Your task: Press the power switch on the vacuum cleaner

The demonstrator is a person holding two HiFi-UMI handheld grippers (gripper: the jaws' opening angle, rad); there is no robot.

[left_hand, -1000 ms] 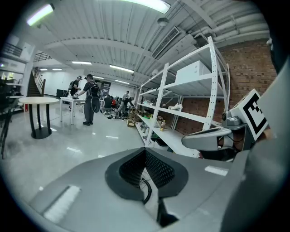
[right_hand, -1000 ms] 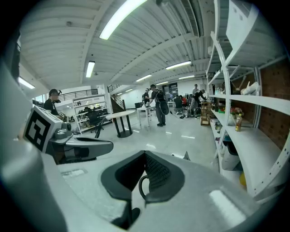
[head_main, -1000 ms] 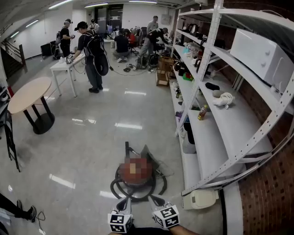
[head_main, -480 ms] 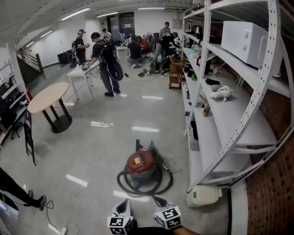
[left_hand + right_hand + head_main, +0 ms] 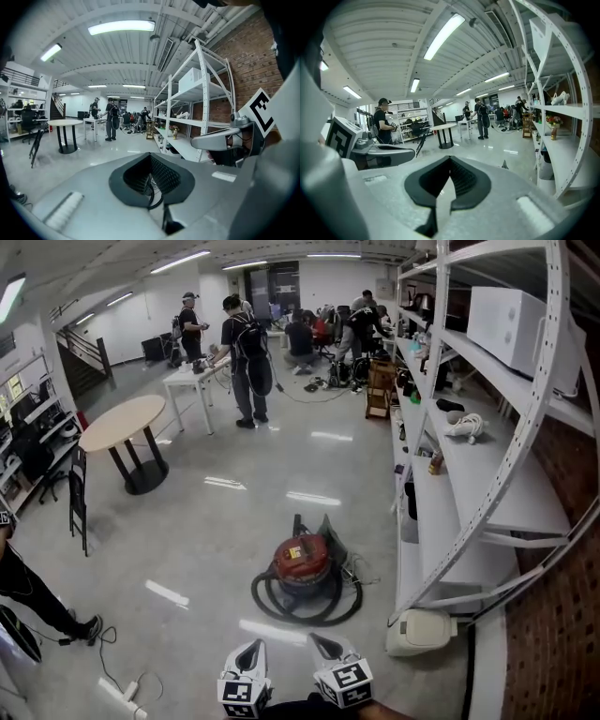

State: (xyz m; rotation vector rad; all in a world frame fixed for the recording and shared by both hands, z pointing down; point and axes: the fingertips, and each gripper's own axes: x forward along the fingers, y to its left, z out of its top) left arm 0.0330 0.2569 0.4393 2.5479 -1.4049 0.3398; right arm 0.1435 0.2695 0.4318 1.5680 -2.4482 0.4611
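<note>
- Where is the vacuum cleaner found, and how are the tools held?
- One red vacuum cleaner (image 5: 302, 563) is seen on the floor (image 5: 187, 521) beside the shelving (image 5: 436, 521), ringed by one hose (image 5: 309, 619), well ahead of two tools. The left tool (image 5: 251, 649) and right tool (image 5: 321, 643) are both clenched on nothing.
- What could go wrong?
- The switch cannot be made out from here, so the wrong spot might be pressed, or the hose snagged on approach.

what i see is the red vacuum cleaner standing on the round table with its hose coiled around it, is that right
No: in the head view the red vacuum cleaner stands on the floor, not the round table, with its hose coiled around it.
</note>
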